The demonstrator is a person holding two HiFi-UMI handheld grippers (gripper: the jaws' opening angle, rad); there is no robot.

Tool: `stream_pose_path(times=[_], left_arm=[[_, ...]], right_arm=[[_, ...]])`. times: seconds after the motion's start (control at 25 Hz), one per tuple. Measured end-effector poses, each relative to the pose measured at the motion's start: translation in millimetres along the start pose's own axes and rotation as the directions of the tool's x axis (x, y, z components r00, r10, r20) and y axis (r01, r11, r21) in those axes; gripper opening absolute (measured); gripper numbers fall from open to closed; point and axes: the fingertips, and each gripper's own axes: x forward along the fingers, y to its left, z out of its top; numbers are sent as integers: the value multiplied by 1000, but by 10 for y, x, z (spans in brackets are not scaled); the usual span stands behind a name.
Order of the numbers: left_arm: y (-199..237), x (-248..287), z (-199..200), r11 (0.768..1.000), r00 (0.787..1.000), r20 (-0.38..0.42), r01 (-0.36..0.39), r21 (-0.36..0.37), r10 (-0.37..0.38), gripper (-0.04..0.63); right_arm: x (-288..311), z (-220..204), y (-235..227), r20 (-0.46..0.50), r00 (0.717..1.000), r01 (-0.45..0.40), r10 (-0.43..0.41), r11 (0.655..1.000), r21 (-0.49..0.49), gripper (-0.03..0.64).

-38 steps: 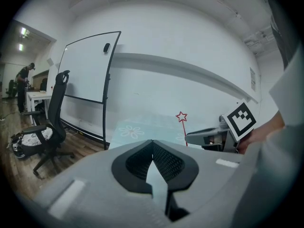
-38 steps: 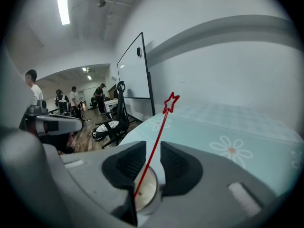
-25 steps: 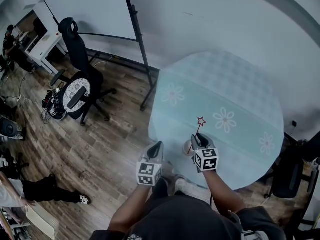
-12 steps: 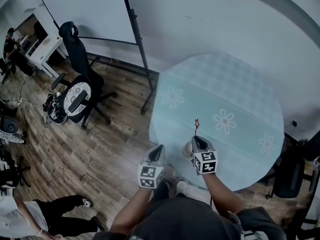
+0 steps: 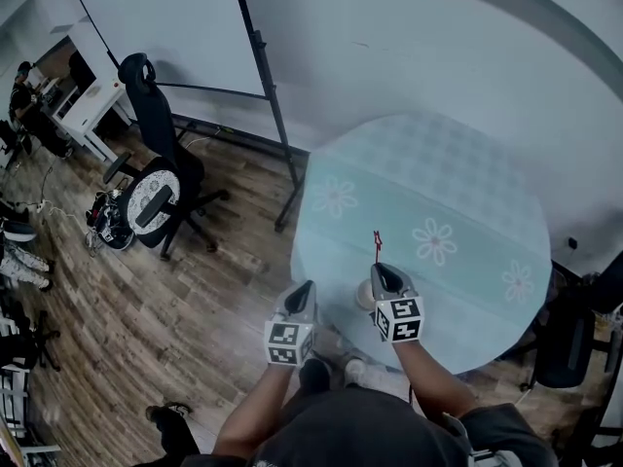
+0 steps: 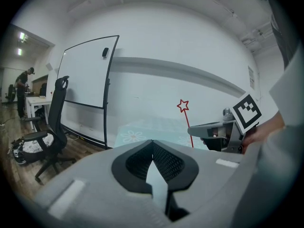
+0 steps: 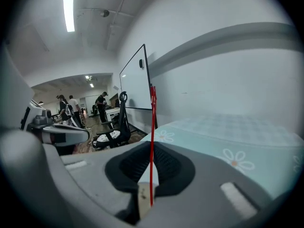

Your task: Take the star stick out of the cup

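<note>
The star stick [image 5: 377, 245] is a thin red rod with a small star on top. It stands upright with my right gripper [image 5: 381, 271] shut on its lower part. In the right gripper view the stick [image 7: 152, 127] runs up from between the closed jaws of that gripper [image 7: 151, 151], and its lower end sits between them. A pale cup [image 5: 363, 293] stands on the table just left of the right gripper, partly hidden by it. My left gripper [image 5: 304, 288] hangs shut and empty beside the table's near left edge. Its own view shows the star [image 6: 183, 105] and the right gripper [image 6: 216, 129].
The round table [image 5: 458, 183] wears a pale green cloth with daisies. A whiteboard on a stand [image 5: 175, 27] and an office chair [image 5: 156, 168] stand on the wooden floor at left. Another dark chair [image 5: 574, 343] is at right. People stand at the far left.
The right gripper has shifted slightly left with the stick in it. The star has turned and now shows edge-on in the head view. The left gripper has barely moved.
</note>
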Motion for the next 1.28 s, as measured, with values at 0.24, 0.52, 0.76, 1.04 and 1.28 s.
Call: stream_pose_path(times=[0.24, 0.52, 0.76, 1.04, 1.28], left_arm=[[50, -60, 303, 998, 999, 54, -9, 69, 6, 5], [103, -121, 795, 991, 991, 135, -31, 127, 13, 5], [-24, -176, 1182, 992, 977, 211, -7, 124, -20, 5], [-24, -309, 1368, 988, 967, 252, -12, 155, -28, 5], [-69, -361, 1498, 991, 959, 281, -2, 131, -35, 5]], right_arm=[[-205, 486, 134, 120, 992, -24, 25, 1000, -12, 21], [-517, 1243, 334, 291, 955, -50, 63, 997, -52, 21], [-696, 1619, 409, 363, 929, -47, 76, 995, -88, 20], [-814, 1694, 506, 383, 921, -29, 77, 991, -130, 20], [-917, 1740, 485, 397, 914, -34, 81, 992, -125, 20]])
